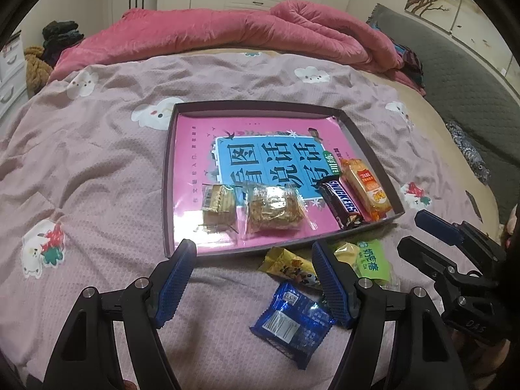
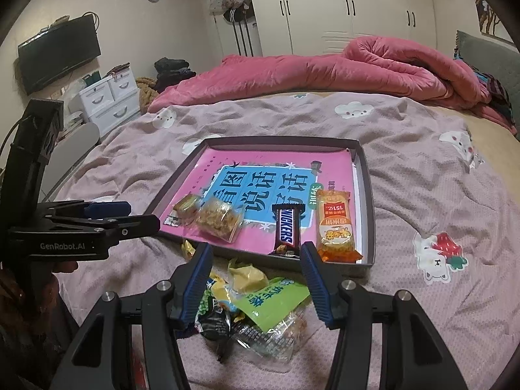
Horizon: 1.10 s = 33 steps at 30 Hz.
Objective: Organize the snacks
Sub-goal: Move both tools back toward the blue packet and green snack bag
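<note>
A shallow dark box tray [image 1: 169,175] [image 2: 367,195] with a pink-and-blue printed floor lies on the bed. In it lie two clear-wrapped cakes [image 1: 273,209] [image 2: 221,219], a Snickers bar [image 1: 343,203] [image 2: 286,230] and an orange packet [image 1: 365,183] [image 2: 334,227]. Loose snacks lie in front of the tray: a blue packet [image 1: 291,323], a yellow packet [image 1: 287,265] and a green-labelled packet [image 1: 370,260] [image 2: 269,299]. My left gripper [image 1: 253,279] is open and empty above the blanket before the tray. My right gripper [image 2: 256,276] is open and empty over the loose pile.
The bed has a lilac blanket [image 1: 97,169] with cartoon prints. A rolled pink quilt [image 1: 227,32] lies at the far side. A grey headboard [image 1: 455,74] is at the right. White drawers [image 2: 110,97] and a TV [image 2: 58,55] stand at the left.
</note>
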Motion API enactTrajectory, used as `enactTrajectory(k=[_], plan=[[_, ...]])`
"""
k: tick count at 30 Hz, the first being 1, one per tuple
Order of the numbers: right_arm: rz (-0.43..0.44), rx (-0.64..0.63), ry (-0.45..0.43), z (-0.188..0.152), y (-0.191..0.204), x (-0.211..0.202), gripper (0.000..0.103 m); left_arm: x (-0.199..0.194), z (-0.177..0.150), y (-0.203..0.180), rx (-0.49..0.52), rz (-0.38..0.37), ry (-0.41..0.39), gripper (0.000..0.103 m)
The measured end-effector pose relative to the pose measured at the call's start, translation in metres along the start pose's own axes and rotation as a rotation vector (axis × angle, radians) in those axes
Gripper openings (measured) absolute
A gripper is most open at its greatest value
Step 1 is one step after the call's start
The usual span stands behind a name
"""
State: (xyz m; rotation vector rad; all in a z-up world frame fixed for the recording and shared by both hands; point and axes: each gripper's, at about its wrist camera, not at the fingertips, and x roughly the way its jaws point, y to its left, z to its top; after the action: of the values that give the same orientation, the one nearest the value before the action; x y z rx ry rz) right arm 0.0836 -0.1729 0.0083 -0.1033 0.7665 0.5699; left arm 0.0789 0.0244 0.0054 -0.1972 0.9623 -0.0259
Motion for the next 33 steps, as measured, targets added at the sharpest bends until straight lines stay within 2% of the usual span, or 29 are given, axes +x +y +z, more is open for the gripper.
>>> enactTrajectory(k=[33], plan=[[0.041, -0.061, 0.079, -0.027, 0.018, -0.003, 0.056, 0.008, -0.035, -0.004, 0.1, 0.015, 0.088, 0.075]])
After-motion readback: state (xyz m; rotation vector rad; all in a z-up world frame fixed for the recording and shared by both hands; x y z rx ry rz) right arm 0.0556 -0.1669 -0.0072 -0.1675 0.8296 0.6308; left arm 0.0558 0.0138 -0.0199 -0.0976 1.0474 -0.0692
